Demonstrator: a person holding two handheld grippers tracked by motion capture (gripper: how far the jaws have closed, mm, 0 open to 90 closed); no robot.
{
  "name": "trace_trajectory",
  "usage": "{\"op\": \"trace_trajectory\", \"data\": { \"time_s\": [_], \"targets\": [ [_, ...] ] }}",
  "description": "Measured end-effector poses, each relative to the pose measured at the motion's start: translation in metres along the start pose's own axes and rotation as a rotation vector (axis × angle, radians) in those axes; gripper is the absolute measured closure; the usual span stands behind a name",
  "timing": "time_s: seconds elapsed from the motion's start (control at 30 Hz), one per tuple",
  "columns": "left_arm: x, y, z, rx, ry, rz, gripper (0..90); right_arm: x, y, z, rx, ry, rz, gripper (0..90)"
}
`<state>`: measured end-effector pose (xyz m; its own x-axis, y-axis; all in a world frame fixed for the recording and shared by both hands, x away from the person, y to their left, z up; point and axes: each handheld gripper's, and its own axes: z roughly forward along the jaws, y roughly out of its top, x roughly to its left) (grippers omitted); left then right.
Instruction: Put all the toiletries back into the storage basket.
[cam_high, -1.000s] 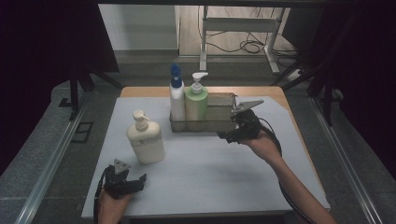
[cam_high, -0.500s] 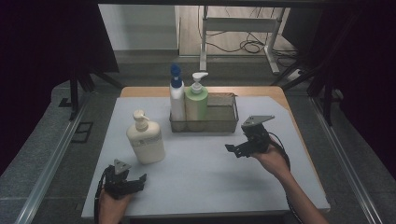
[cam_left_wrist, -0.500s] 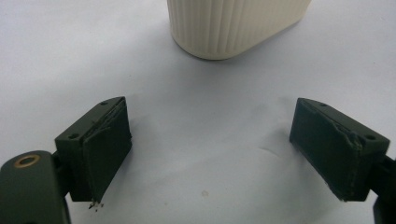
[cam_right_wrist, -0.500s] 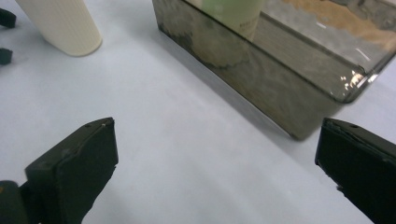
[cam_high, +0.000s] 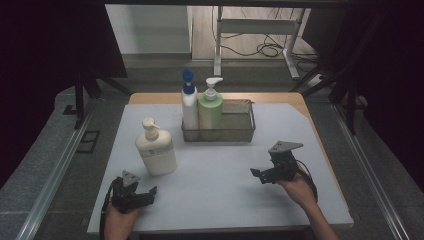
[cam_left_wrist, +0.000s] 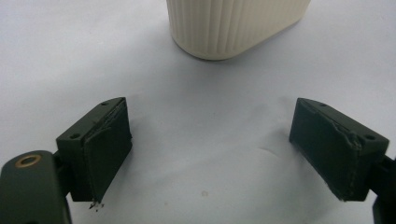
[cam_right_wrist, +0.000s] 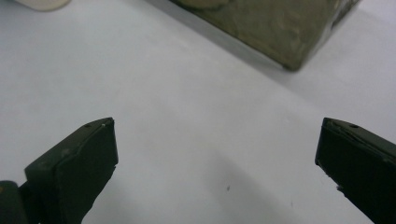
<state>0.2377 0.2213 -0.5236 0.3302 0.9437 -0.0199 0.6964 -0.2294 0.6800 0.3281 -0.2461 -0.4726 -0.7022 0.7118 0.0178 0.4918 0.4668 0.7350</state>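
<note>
A cream pump bottle (cam_high: 155, 147) stands alone on the white mat (cam_high: 215, 195), left of centre. Its ribbed base (cam_left_wrist: 233, 23) fills the top of the left gripper view. Behind it a wire basket (cam_high: 235, 131) holds a white bottle with a blue cap (cam_high: 189, 102) and a green pump bottle (cam_high: 210, 107). My left gripper (cam_high: 145, 196) rests low at the near left edge, open (cam_left_wrist: 210, 154), with bare mat between its jaws. My right gripper (cam_high: 257, 174) sits at the near right, also open (cam_right_wrist: 215, 163), and a corner of the basket (cam_right_wrist: 275, 32) lies ahead of it.
The mat covers a wooden table (cam_high: 270, 97) whose far edge shows behind the basket. Metal rails (cam_high: 55, 175) run along both sides. A desk frame (cam_high: 255, 30) and cables stand on the floor beyond. The right half of the basket holds no bottle.
My right gripper has pulled back from the basket toward the near right of the mat, with nothing in it. The left gripper and the bottles have stayed put.
</note>
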Motion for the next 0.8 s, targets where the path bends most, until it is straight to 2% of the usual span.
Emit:
{"op": "trace_trajectory", "data": {
  "time_s": [0.17,0.23,0.5,0.6,0.67,0.8],
  "targets": [
    [-0.001,0.0,0.0,-0.001,0.002,0.005,13.1,-0.003,-0.017,0.005,0.029,-0.022,0.019,0.0],
    [-0.001,0.0,0.0,-0.002,0.002,0.007,13.7,-0.004,-0.022,0.006,0.025,-0.032,0.027,0.0],
    [-0.001,0.002,-0.001,0.017,0.008,-0.016,13.5,-0.007,-0.043,0.013,0.053,-0.045,0.045,0.0],
    [0.0,0.003,-0.003,0.009,0.01,-0.029,13.4,-0.008,-0.049,0.018,0.068,-0.041,0.059,0.0],
    [0.001,0.003,-0.005,0.004,0.021,-0.028,14.9,-0.005,-0.051,0.019,0.061,-0.06,0.04,0.0],
    [0.005,0.004,-0.01,-0.021,0.025,-0.04,22.5,-0.005,-0.051,0.019,0.059,-0.062,0.04,0.0]
  ]
}}
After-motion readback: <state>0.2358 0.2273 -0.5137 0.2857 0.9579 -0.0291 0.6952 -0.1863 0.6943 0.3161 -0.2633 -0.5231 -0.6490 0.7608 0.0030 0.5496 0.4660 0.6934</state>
